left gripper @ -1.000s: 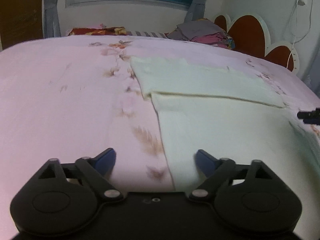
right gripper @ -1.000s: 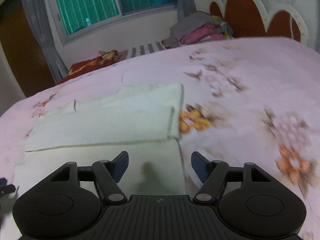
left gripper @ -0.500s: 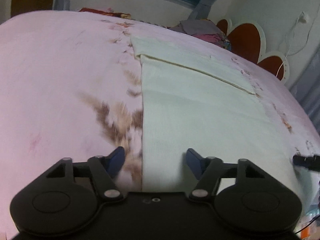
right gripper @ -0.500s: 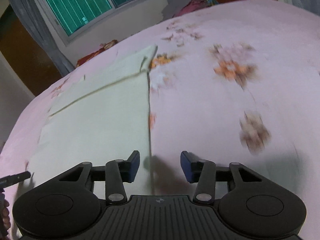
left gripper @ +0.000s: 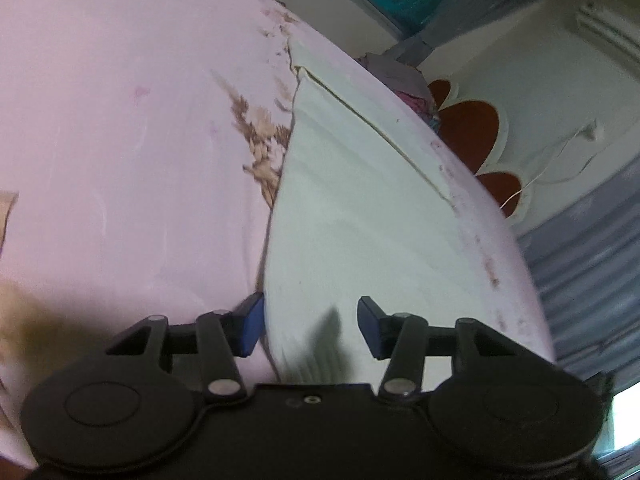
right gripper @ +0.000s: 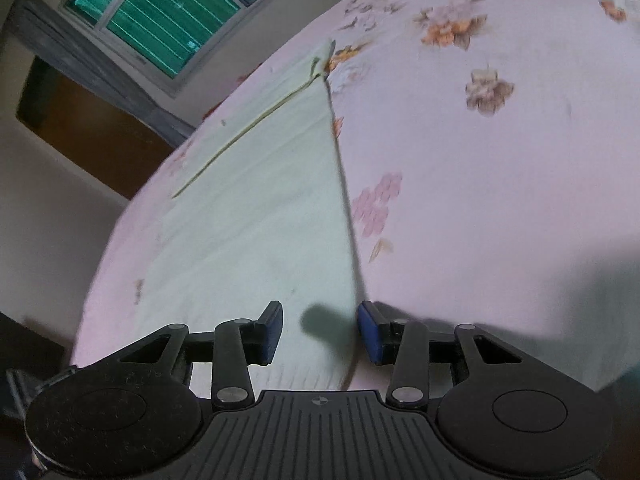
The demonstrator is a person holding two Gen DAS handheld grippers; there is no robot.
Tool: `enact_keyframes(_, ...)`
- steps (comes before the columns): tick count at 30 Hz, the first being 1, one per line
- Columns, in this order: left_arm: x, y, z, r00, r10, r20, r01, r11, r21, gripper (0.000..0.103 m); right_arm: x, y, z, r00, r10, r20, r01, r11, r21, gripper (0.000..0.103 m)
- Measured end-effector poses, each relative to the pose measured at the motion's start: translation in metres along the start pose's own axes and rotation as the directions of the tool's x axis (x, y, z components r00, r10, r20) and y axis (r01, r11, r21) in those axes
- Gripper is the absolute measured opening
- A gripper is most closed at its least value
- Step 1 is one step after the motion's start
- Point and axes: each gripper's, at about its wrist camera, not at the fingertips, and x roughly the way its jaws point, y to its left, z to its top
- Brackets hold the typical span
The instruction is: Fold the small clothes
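On the pink floral bed (left gripper: 120, 140), toward its near edge: one pale green garment (left gripper: 360, 220), flat, far end already turned over. Left tongs (left gripper: 310, 330) and right tongs (right gripper: 320, 332), both released, each straddle a near corner of the hem, probably so the corners can be pinched together for the next fold.

Pink floral bedsheet (left gripper: 120, 140) covers bed. Scalloped headboard (left gripper: 476, 128) with red-brown panels; heaped clothes (left gripper: 396, 76) beside it. Green-paned window (right gripper: 160, 20), grey curtain (right gripper: 92, 68) alongside.
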Motion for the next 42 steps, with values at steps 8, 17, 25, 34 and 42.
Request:
enact_keyframes(8,0.002,0.006,-0.006,1.000,-0.028,-0.004,0.028,0.999,-0.030,0.038,-0.001,-0.005,-0.002,0.998,0.056,-0.001,-0.056,0.997,0.047,0.042)
enact_keyframes(17,-0.008,0.005,-0.017,0.994,-0.082,0.070,0.085,0.995,-0.050,0.004,0.002,-0.017,0.000,0.989,0.143,-0.030,-0.140,0.986,0.086,0.002)
enact_keyframes(25,-0.006,0.017,-0.023,0.995,-0.061,0.081,0.071,0.989,-0.131,0.004,-0.003,-0.021,0.002,0.992,0.123,-0.030,-0.122,0.992,0.032,0.002)
enact_keyframes(34,-0.021,-0.025,0.024,0.955,-0.161,0.249,0.195,0.974,-0.116,0.004,-0.033,0.024,0.047,0.966,0.226,0.124,-0.214,0.972,-0.099,0.002)
enact_keyframes(42,-0.014,-0.073,0.100,0.902,-0.239,0.359,0.265,0.964,-0.025,0.003,-0.039,0.076,0.130,0.924,0.304,0.233,-0.259,0.944,-0.203,0.002)
